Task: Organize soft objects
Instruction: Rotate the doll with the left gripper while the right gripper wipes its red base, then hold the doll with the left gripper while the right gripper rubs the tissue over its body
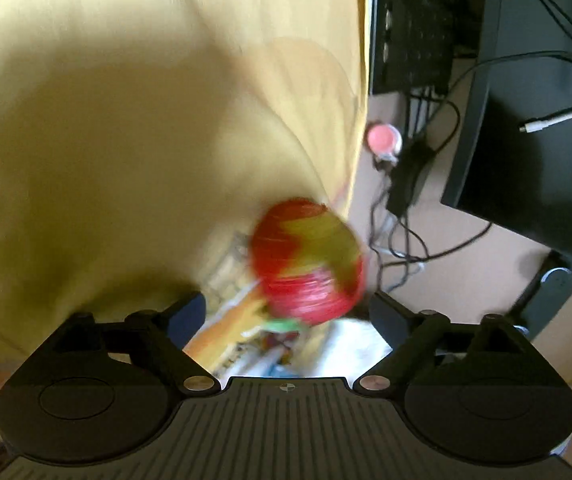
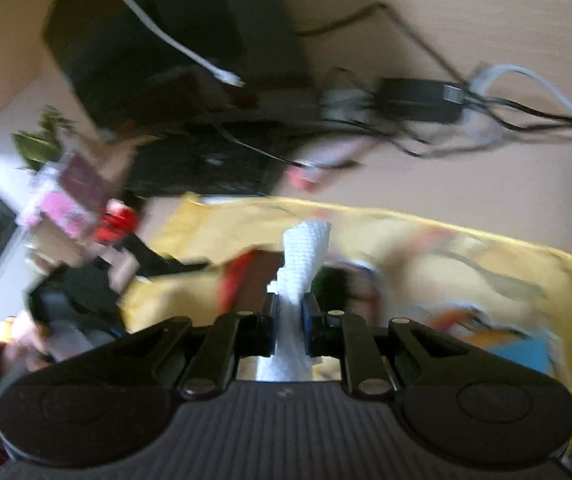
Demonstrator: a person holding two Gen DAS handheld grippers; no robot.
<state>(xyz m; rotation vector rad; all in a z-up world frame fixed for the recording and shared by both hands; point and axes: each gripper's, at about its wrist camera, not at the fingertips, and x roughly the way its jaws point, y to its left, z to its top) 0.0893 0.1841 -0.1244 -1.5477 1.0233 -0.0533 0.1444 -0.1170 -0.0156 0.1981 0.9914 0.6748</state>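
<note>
A: Where's the soft stuff?

B: Right view: white textured cloth [image 2: 305, 256], twisted, pinched in the right gripper [image 2: 288, 312]. Fingers pressed onto it from both sides, cloth runs up out of the jaws and back down under the body.

A: Left one?

B: Left gripper [image 1: 286, 312] spread wide, nothing between the fingers. A red-and-yellow ball [image 1: 309, 263] sits just ahead of the gap, blurred. Can't tell if it touches either finger.

A: What's under it?

B: Yellow fabric [image 1: 126, 120], fills most of the left view, ball at its right edge. Below the ball a patterned sheet [image 1: 242, 320] with orange and white, too smeared to read. Right view shows the same yellow cloth [image 2: 446, 248] spread behind the white cloth, with coloured print on it.

A: Surroundings?

B: Tan surface [image 1: 438, 280] with black cables [image 1: 406, 240], a dark monitor [image 1: 534, 120], white cable plug [image 1: 542, 122], small pink round object [image 1: 382, 138] near the fabric edge. Right view: black power brick [image 2: 418, 98] in a cable tangle, plant [image 2: 42, 136] far left, clutter beside it blurred.
</note>
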